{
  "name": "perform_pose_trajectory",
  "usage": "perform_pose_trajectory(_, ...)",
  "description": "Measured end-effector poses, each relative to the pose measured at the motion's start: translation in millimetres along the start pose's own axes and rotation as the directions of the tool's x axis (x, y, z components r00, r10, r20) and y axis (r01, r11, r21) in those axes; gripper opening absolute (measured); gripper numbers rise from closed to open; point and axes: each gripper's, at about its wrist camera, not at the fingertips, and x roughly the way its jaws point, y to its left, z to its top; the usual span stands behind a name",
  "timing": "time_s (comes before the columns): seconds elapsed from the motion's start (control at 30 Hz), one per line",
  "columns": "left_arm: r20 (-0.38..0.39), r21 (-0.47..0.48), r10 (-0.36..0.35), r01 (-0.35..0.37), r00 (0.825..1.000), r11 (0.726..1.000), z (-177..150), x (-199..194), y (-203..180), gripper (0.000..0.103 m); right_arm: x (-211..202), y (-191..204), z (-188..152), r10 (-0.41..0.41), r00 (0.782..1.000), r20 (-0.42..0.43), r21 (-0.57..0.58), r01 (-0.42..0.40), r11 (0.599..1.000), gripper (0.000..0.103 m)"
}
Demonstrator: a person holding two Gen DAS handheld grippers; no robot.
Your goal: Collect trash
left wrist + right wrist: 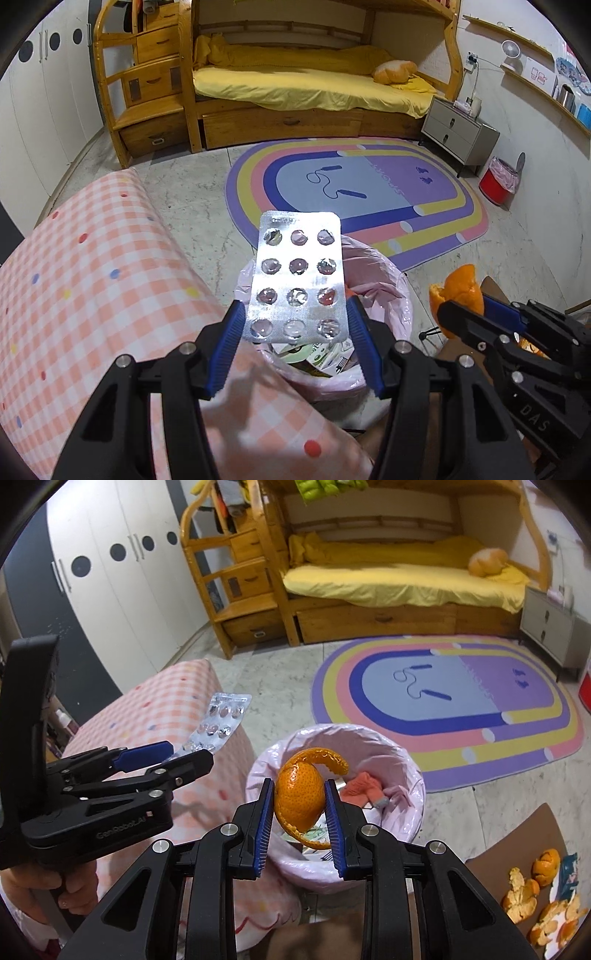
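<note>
Up close, an empty pill sheet (297, 278) is pinched by its lower edges in the left gripper (295, 332), jaws about half spread, and it's held right above the trash bin (397, 295). An orange peel (300, 794) is clamped in the right gripper (299, 812), jaws fairly narrow, also over the bin, which is lined with a pink bag and already has wrappers in it. More peels (532, 897) are left on a brown table (517, 834) to the right. A checked cloth (92, 277) is seen beside the bin, a rainbow rug (369, 192) further back, then a yellow bed (306, 85).
</note>
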Motion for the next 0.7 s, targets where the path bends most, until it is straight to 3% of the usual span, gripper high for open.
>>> perform_pose_trajectory(0.2,-0.022,-0.044,-0.046,0.045,0.999,0.998,21,29,7,0.056,29,-18,7,-0.002,0.999,-0.033,0.026,0.002,1.0,0.031)
perform_pose_trajectory(0.23,-0.027,-0.058,-0.06,0.058,0.998,0.997,24,33,9,0.062,35,-21,9,0.001,0.999,-0.034,0.03,0.0,1.0,0.034)
perform_pose_trajectory(0.33,-0.023,-0.082,-0.07,0.068,0.997,0.994,27,36,12,0.076,45,-24,11,-0.007,0.999,-0.048,0.033,0.008,0.999,0.058)
perform_pose_trajectory(0.47,-0.015,-0.114,-0.034,0.032,0.999,0.993,24,30,21,0.076,39,-24,8,-0.03,0.999,-0.043,0.055,0.033,0.998,0.059)
perform_pose_trajectory(0.6,-0.013,-0.163,0.033,-0.034,0.999,0.986,18,12,34,0.077,17,-15,4,-0.001,1.0,-0.02,0.077,0.003,0.997,0.062)
perform_pose_trajectory(0.7,0.004,-0.175,0.085,-0.083,0.996,0.981,14,-11,45,0.081,-6,2,4,0.009,1.0,0.006,0.049,-0.009,0.999,0.073)
